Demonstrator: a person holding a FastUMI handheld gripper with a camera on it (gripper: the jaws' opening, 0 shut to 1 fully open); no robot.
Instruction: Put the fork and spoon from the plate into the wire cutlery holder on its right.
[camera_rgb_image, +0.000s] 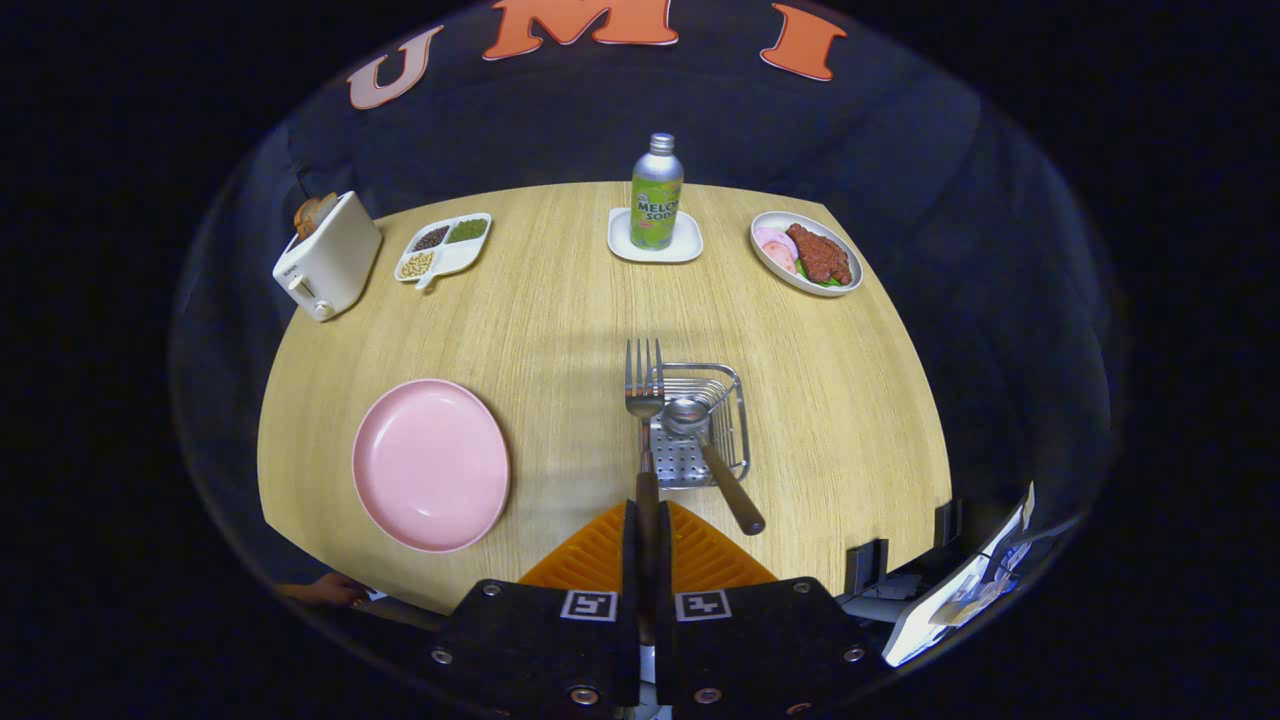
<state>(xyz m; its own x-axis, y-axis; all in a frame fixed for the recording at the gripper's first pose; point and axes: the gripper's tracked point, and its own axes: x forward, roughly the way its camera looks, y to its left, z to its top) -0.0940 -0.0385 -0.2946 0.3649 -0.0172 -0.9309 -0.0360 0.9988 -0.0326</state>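
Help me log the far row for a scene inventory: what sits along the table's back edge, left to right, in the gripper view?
Toaster → divided snack tray → soda bottle on its coaster → plate of food.

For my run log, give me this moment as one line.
fingers: shut on wooden-handled steel fork | fork: above wire cutlery holder edge | wooden-handled spoon: in holder | round pink plate: bare

Glossy plate (430, 465), seemingly wood-grain table (560, 310)
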